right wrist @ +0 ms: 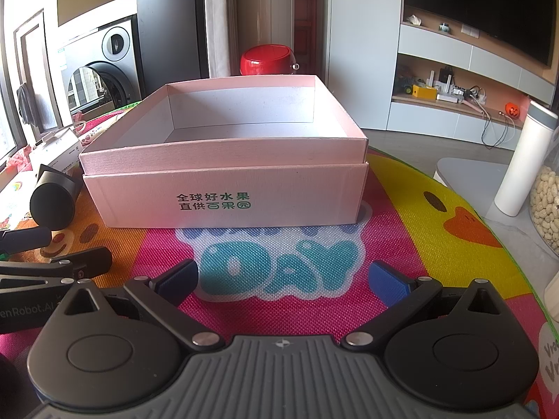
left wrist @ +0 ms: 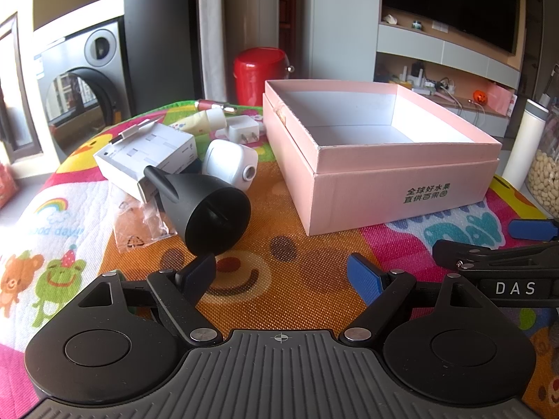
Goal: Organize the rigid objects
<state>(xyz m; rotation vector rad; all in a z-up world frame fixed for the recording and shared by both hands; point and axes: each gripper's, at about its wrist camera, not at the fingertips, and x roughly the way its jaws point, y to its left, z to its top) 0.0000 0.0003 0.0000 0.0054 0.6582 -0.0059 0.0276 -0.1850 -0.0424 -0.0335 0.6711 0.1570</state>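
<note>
An empty pink cardboard box (left wrist: 401, 157) (right wrist: 223, 155) stands open on the cartoon mat. Left of it lies a cluster: a black cone-shaped nozzle (left wrist: 206, 209) (right wrist: 52, 202) on its side, a white carton (left wrist: 146, 157) (right wrist: 57, 150), a white rounded device (left wrist: 230, 162), a white plug adapter (left wrist: 242, 131), a cream tube (left wrist: 206, 120) and a red pen-like stick (left wrist: 213, 105). My left gripper (left wrist: 281, 276) (right wrist: 59, 248) is open and holds nothing, just short of the nozzle. My right gripper (right wrist: 284, 277) (left wrist: 489, 241) is open too, in front of the box's printed side.
A crumpled clear plastic bag (left wrist: 139, 223) lies by the nozzle. Behind the box stands a red pot (left wrist: 260, 73). A white bottle (right wrist: 520, 160) and a jar of peanuts (right wrist: 545, 202) stand at the right, past the mat's edge.
</note>
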